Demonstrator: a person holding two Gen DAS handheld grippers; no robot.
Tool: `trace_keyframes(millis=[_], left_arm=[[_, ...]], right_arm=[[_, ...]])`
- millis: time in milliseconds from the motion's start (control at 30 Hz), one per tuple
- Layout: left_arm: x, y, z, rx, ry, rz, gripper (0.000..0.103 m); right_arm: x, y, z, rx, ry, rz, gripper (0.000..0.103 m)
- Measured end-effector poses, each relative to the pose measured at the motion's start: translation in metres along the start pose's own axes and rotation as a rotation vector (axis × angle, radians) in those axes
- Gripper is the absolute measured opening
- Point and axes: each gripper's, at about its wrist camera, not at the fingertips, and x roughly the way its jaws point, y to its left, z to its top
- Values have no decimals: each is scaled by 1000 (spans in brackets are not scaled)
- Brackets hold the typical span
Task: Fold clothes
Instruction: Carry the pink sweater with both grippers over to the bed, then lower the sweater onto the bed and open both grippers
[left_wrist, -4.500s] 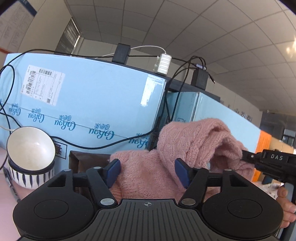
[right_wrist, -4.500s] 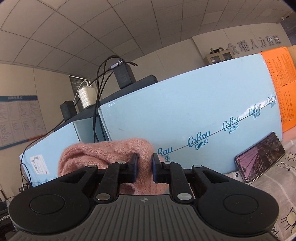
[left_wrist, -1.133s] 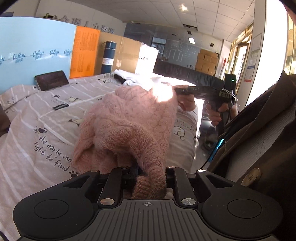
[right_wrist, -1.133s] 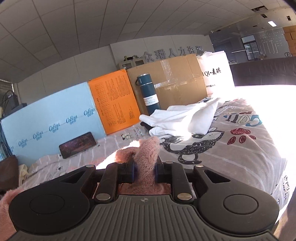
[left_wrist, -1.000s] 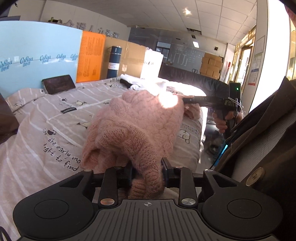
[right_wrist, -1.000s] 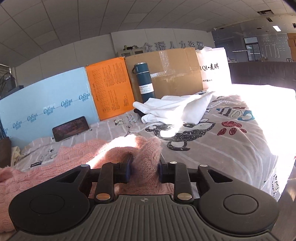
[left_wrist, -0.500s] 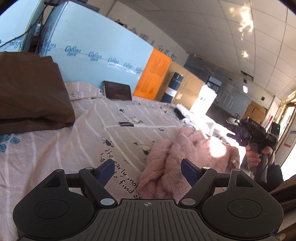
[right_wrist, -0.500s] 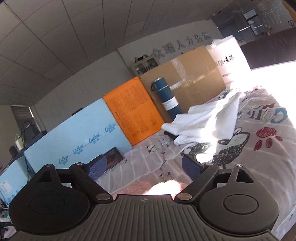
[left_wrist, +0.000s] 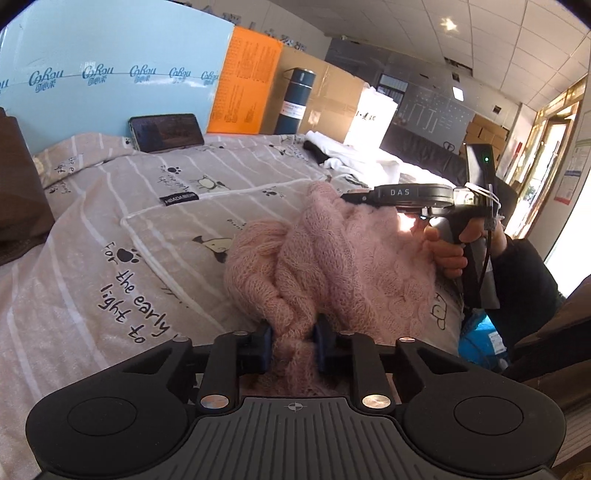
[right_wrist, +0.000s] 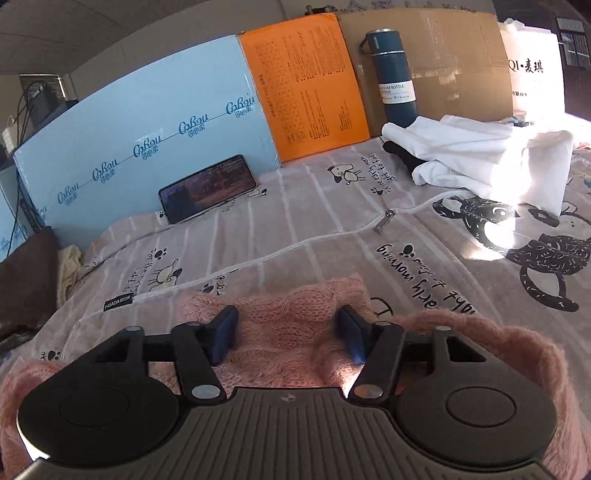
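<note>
A pink knit sweater (left_wrist: 332, 254) lies bunched on the printed bed sheet (left_wrist: 110, 229). My left gripper (left_wrist: 293, 341) is shut on a twisted fold of the sweater near its close edge. My right gripper (right_wrist: 288, 332) is open, its fingers spread over the pink sweater (right_wrist: 288, 332) without pinching it. The right gripper also shows in the left wrist view (left_wrist: 351, 197), held over the far side of the sweater. Part of the sweater is hidden under the gripper bodies.
A phone (right_wrist: 207, 188) leans on blue foam boards (right_wrist: 147, 129). An orange board (right_wrist: 306, 85), a dark blue bottle (right_wrist: 391, 74) and cardboard stand behind. White clothes (right_wrist: 480, 155) lie at the right. A brown folded item (right_wrist: 22, 280) sits at the left.
Half a second ago both grippers were open above the dropped sweater. Now my left gripper has shut on a fold of it and my right gripper has come down over it, still open.
</note>
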Motion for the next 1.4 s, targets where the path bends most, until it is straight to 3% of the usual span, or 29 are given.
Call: trace_keyframes(millis=[67,133,267,400,500,600,700,833,933,967,1000,1067,1100,1133,1267,1400], left_arm=[[-3,-5,4,20,-31,-11,15],[-7,-10,11,44,-74,-24,14],[-13,-15,38,132,-202,22,12],[-15,-12,67,238,-324,125,11],[-14,0,77,246,-328,193,11],[-12,10,67,236,-267,238,11],[-11,11,44,274,-184,245,11],[-13,12,22,306,-96,199,13],[-15,13,10,348,-45,168,18],[-17,13,9,361,-48,159,20],[-21,14,8,362,-65,144,27],[-30,16,7,355,-110,113,50],[-33,14,7,359,-140,106,67],[-36,12,7,364,-170,100,74],[-35,2,10,419,-209,87,76],[-20,0,14,459,-189,128,79]], right_arm=[[-9,0,-5,1,-37,9,23],[-21,-4,-6,29,-84,20,17],[-50,-14,8,107,-249,-34,14],[-76,-11,30,125,-455,-104,14],[-89,-1,40,106,-561,-111,14],[-82,13,37,12,-539,-139,15],[-62,25,20,-107,-442,-143,18],[-46,30,-12,-182,-246,-1,28],[-56,32,-31,-221,-171,96,51],[-61,33,-35,-235,-161,118,60],[-68,34,-39,-246,-158,139,63],[-79,34,-39,-227,-187,172,75],[-84,31,-34,-200,-208,181,77],[-89,26,-29,-166,-228,190,78],[-96,11,11,-14,-285,218,80],[-71,15,46,46,-223,154,80]])
